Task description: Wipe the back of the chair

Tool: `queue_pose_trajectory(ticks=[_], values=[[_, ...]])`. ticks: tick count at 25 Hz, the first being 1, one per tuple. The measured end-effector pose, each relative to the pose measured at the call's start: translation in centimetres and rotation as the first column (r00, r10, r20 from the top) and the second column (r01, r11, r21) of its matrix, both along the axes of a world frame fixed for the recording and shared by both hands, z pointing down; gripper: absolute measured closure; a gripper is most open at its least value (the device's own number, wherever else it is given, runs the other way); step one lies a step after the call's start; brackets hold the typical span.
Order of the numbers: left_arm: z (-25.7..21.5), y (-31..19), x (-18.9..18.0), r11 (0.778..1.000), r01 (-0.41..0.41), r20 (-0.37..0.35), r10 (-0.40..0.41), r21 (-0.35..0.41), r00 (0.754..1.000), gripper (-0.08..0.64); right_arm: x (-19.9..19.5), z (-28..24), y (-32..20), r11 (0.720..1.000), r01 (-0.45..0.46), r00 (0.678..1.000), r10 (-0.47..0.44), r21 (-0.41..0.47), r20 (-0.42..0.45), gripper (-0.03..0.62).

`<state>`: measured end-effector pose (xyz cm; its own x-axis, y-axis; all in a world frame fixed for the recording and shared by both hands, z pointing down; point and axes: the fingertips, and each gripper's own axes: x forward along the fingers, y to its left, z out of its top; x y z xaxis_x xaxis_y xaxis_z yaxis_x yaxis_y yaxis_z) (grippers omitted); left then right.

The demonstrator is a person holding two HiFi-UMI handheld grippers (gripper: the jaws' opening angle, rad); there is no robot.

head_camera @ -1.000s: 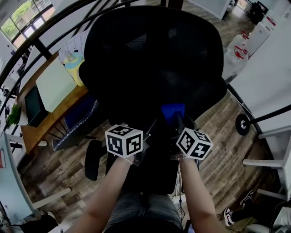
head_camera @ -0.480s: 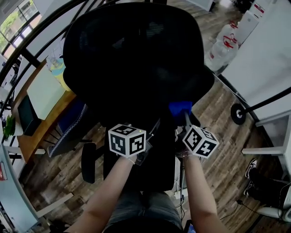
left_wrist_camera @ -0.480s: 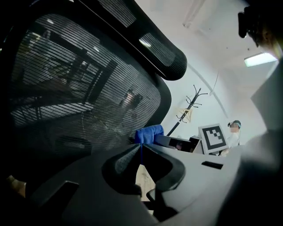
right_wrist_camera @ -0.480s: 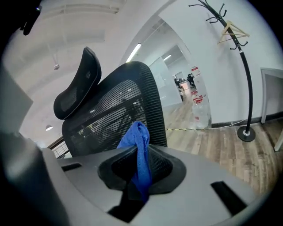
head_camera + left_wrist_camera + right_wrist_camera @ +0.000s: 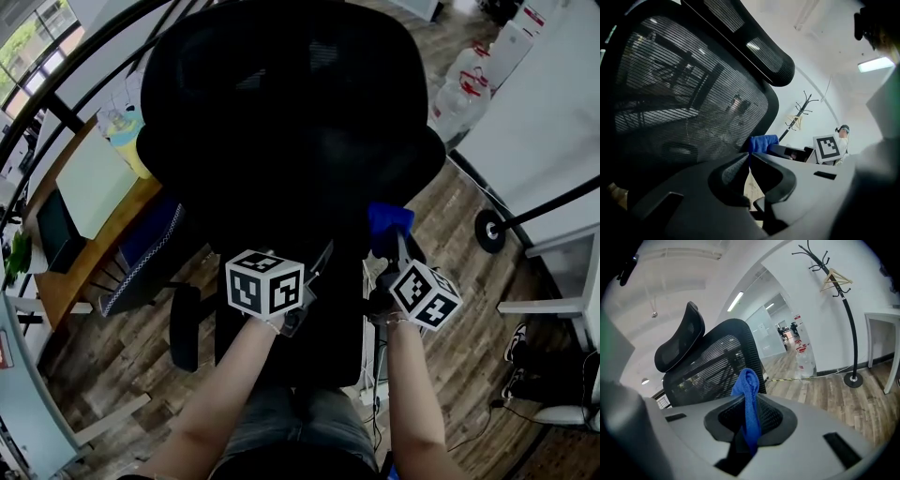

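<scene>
A black office chair fills the head view, its mesh back [image 5: 291, 122] just ahead of both grippers. My right gripper [image 5: 395, 240] is shut on a blue cloth [image 5: 389, 217], which sits by the right edge of the chair back. In the right gripper view the cloth [image 5: 749, 399] hangs pinched between the jaws, with the mesh back [image 5: 717, 362] and headrest [image 5: 679, 341] behind it. My left gripper [image 5: 322, 255] is shut and holds nothing, close behind the lower back. In the left gripper view the closed jaws meet in front of the mesh [image 5: 684, 103], with the cloth [image 5: 764, 142] to the right.
A wooden desk [image 5: 89, 239] stands left of the chair, a chair armrest [image 5: 185, 328] near it. Water bottles [image 5: 464, 94] stand at the back right. A coat stand [image 5: 843, 301] has its round base [image 5: 489, 246] on the wood floor, by a white table [image 5: 553, 112].
My right gripper has carried the blue cloth to the right, toward the right edge of the chair back. The left gripper has stayed roughly in place.
</scene>
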<state>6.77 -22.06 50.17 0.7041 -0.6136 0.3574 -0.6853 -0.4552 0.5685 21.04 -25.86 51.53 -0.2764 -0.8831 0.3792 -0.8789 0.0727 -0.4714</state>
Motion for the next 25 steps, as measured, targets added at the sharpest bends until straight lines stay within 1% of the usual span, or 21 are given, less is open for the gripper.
queue_pose_trajectory(ticks=[3, 8, 13, 18, 21, 25], values=[[0.1, 0.7, -0.9, 1.0, 0.014, -0.003, -0.014, -0.004, 1.0, 0.535, -0.8, -0.1, 1.0, 1.0, 0.009, 1.0, -0.009, 0.002, 0.004, 0.525], [0.3, 2.2, -3.4, 0.998, 0.061, -0.004, -0.061, -0.018, 0.998, 0.535, -2.9, -0.1, 2.2, 1.0, 0.028, 0.999, -0.028, -0.005, 0.015, 0.525], [0.8, 3.6, -6.8, 0.992, 0.126, 0.001, -0.126, -0.031, 0.992, 0.535, -7.3, 0.0, 3.6, 0.993, 0.114, 0.993, -0.114, -0.01, 0.038, 0.525], [1.6, 5.0, -11.2, 0.975, 0.217, 0.021, -0.216, -0.051, 0.976, 0.535, -13.3, 1.1, 5.1, 0.973, 0.227, 0.972, -0.224, -0.038, 0.075, 0.525], [2.4, 6.0, -13.8, 0.962, 0.264, 0.025, -0.262, -0.068, 0.965, 0.535, -17.0, 1.8, 5.8, 0.955, 0.294, 0.953, -0.289, -0.048, 0.09, 0.525], [3.0, 6.8, -17.2, 0.942, 0.329, 0.031, -0.327, -0.073, 0.944, 0.535, -21.3, 2.6, 6.6, 0.925, 0.374, 0.925, -0.367, -0.063, 0.102, 0.525]])
